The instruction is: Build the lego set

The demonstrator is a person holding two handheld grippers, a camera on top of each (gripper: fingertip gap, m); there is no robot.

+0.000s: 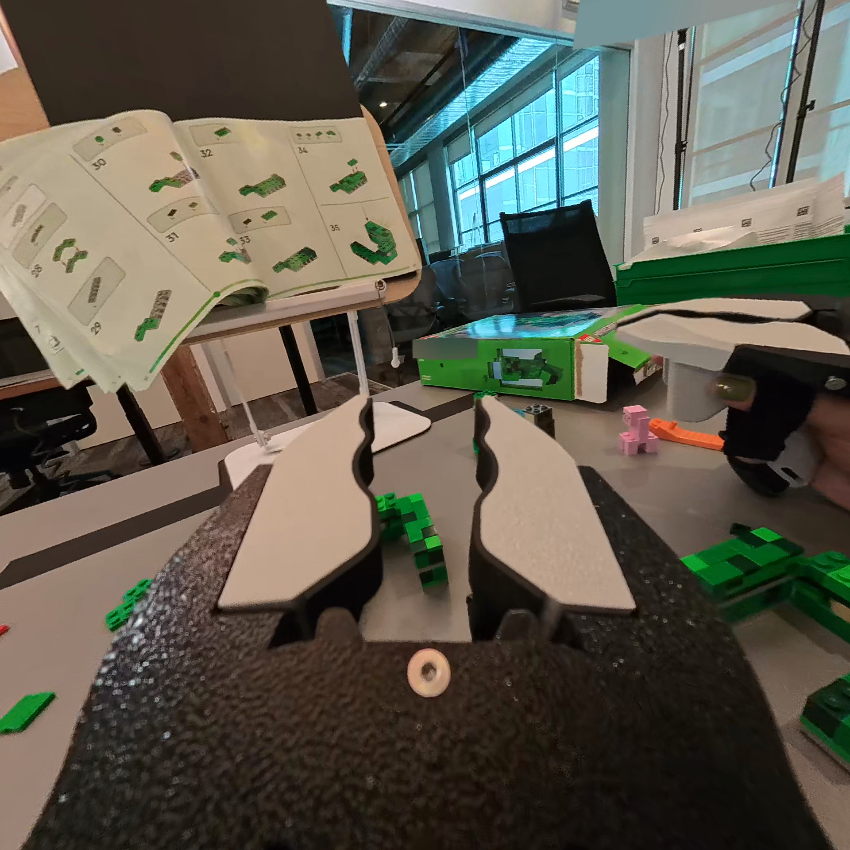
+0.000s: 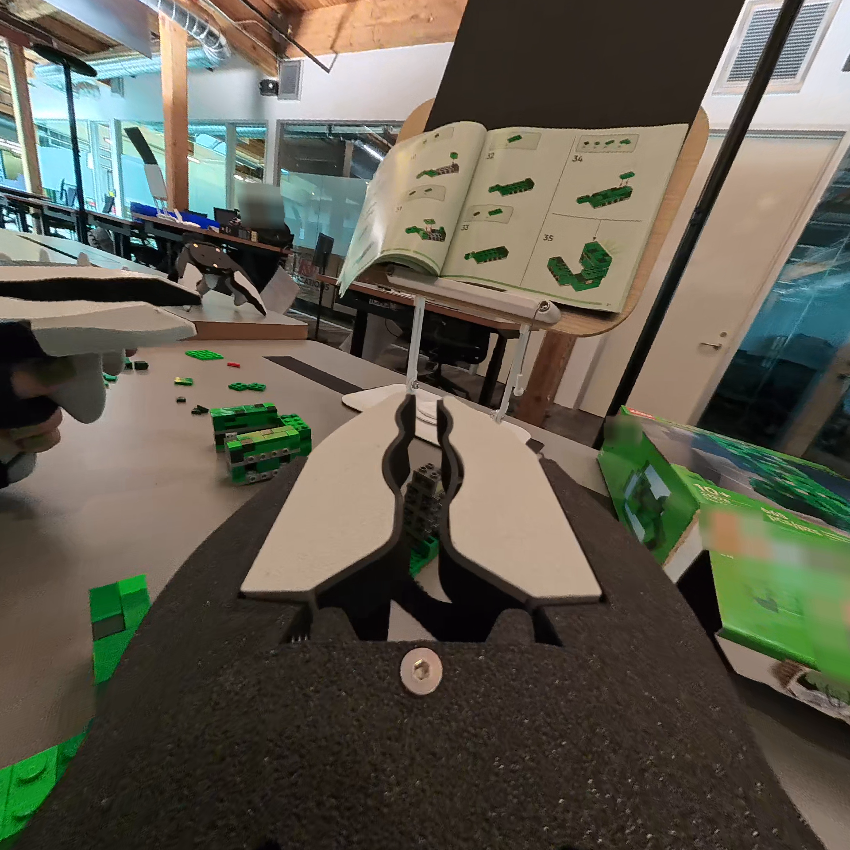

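Note:
My left gripper [image 1: 423, 409] is open and empty, just above the grey table [image 1: 644, 496]. A small green brick assembly [image 1: 414, 538] lies on the table between its fingers, untouched. A dark grey brick stack [image 1: 542, 414] stands beyond its right finger. My right gripper [image 2: 425, 404] is only narrowly open and holds nothing. The dark stack [image 2: 421, 496] on a green base shows through its gap, standing on the table. A green and grey assembly [image 2: 260, 441] lies to the front left. Each gripper also shows in the other's view: the right one [image 1: 618, 329], the left one [image 2: 198, 315].
An open instruction booklet [image 2: 529, 207] rests on a white stand [image 1: 395, 423] ahead. A green set box [image 2: 690, 506] lies at the right. A larger green build [image 1: 759, 565], a pink pig figure [image 1: 637, 430], an orange separator tool [image 1: 685, 434] and loose green plates [image 2: 204, 354] are on the table. From the right gripper's tips to the dark stack [image 2: 421, 496] is close to 8 centimetres.

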